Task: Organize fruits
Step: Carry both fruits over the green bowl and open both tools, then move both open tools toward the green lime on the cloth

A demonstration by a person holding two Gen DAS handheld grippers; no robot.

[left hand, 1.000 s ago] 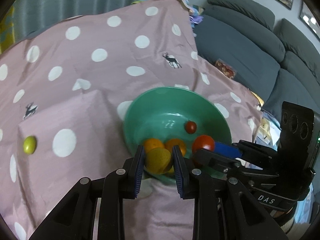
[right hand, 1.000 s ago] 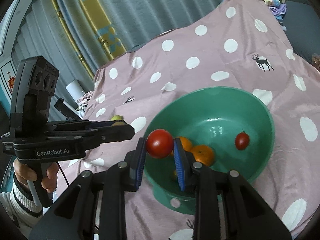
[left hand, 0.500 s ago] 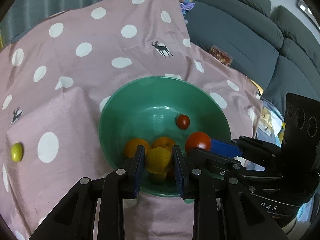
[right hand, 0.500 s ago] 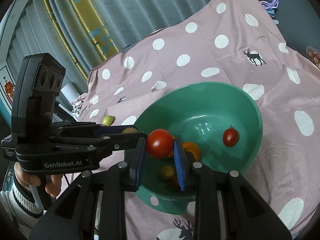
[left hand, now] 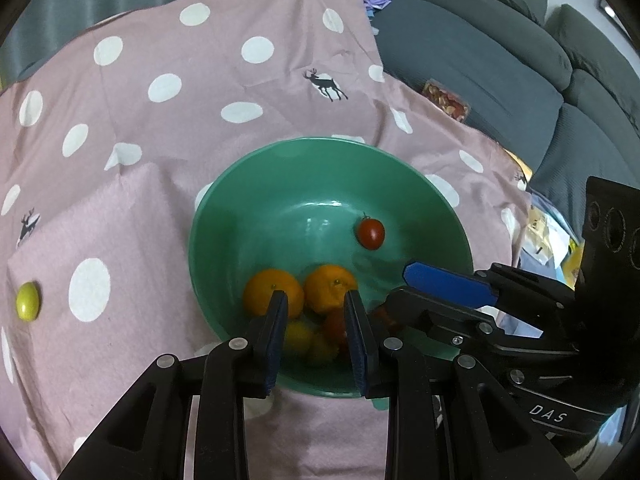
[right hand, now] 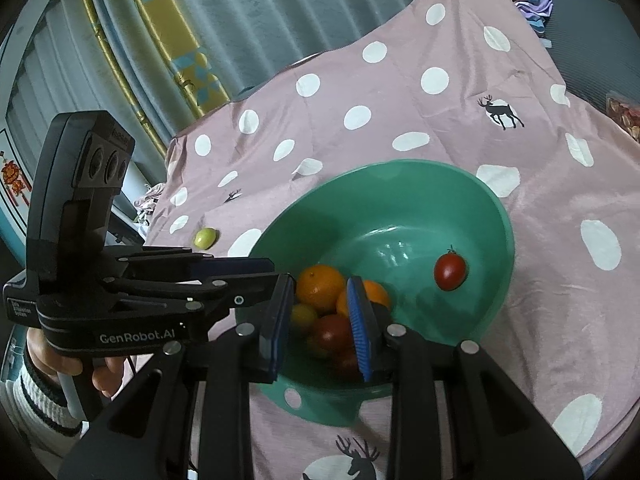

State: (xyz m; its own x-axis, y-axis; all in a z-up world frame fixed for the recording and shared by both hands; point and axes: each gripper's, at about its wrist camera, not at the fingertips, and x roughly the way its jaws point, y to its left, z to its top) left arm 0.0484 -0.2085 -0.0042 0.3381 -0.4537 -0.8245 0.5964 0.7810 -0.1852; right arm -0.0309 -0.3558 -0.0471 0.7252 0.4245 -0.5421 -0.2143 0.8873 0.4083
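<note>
Both tools hang over the near edge of the green bowl (left hand: 316, 141), which sits on a pink dotted cloth (left hand: 192, 92) over the table. The left tool (left hand: 316, 300) is released, its blue pads a narrow gap apart and gripping nothing. Seen through that gap, a yellow fruit (left hand: 298, 336) lies in the bowl below, with two oranges (left hand: 272, 292) just beyond the tips. The right tool (right hand: 320, 280) is likewise released and empty, and a dark red tomato (right hand: 332, 332) rests in the bowl beneath its pads. A cherry tomato (left hand: 371, 233) lies alone at the bowl's right. A small yellow-green fruit (left hand: 27, 301) sits on the cloth, well left of the bowl.
</note>
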